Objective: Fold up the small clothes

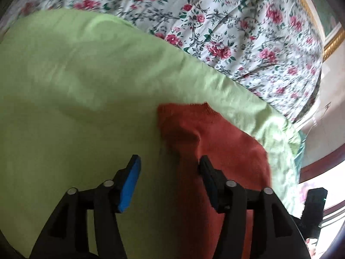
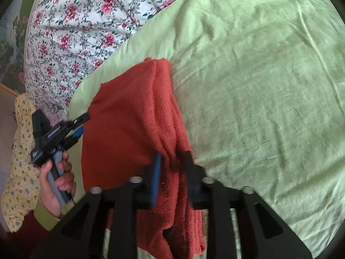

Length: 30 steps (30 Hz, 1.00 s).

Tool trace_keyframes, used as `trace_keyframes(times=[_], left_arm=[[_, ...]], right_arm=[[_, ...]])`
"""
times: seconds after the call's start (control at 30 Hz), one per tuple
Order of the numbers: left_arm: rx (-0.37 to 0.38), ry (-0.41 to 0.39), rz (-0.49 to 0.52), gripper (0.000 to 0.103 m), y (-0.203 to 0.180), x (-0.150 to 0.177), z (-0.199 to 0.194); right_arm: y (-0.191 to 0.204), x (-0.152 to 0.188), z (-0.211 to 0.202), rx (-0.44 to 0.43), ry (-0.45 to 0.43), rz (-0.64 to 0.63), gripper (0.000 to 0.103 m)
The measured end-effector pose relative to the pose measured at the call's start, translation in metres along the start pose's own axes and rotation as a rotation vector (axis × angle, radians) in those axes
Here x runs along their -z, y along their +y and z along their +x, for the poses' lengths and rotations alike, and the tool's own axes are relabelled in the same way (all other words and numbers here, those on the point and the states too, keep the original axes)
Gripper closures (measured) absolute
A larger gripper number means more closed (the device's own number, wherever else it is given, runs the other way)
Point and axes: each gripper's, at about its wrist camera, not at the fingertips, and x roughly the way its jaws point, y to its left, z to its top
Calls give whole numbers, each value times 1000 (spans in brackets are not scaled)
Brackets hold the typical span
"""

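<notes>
I had wide, bare green sheet [image 2: 258, 108] to the right of the red garment [image 2: 129, 112], with nothing on it to block a tool. On the other side the left tool [image 2: 78, 127] hung at the garment's edge, crowding that flank. Beyond lay the bunched floral bedcover [image 1: 226, 21], and the bed's edge fell away nearby.

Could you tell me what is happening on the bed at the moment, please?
A person is folding a small rust-red garment on a light green sheet, with a handheld gripper in each hand. The right gripper has a bunched fold of the garment between its fingers, which are parted. The left gripper is open with nothing in it, one finger over the garment's edge. A floral bedspread lies beyond the sheet.
</notes>
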Motion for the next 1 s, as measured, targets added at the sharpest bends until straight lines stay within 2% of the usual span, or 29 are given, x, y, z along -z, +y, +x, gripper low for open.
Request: trace_keyframes(times=[0.07,0.1,0.2,0.3,0.43,0.47,0.5,0.53,0.57,0.6,0.7,0.83,1.0], left_arm=[[39,42,-33,28,4,20,-8],[55,67,-41,26,1,32,-8],[76,144,-51,21,-4,62,0],[94,198,-56,18,-14,82,17],[44,179,8,19,-26,88,22],[44,178,12,22,-27,87,24],[54,177,19,39,-27,88,24],[110,192,15,55,-26,86,26],[158,214,-7,69,-21,88,27],[171,217,-29,72,-19,88,27],[206,195,-23,79,-20,88,13],[248,138,-48,81,-14,90,-24],[247,63,-89,81,20,96,-83]], right_arm=[[1,2,-5,-16,-16,4,41],[2,3,-8,-34,-25,-3,39],[7,3,-2,-55,7,-43,39],[6,0,15,-29,69,-76,39],[1,-8,37,-85,122,-63,39],[0,-10,44,-112,135,-59,39],[1,-11,48,-122,142,-56,39],[1,-12,51,-132,147,-54,41],[3,-12,55,-144,161,-53,54],[3,-12,59,-158,179,-43,66],[8,-5,55,-170,166,-24,74],[28,3,40,-232,139,-6,77],[71,24,35,-308,150,-57,78]])
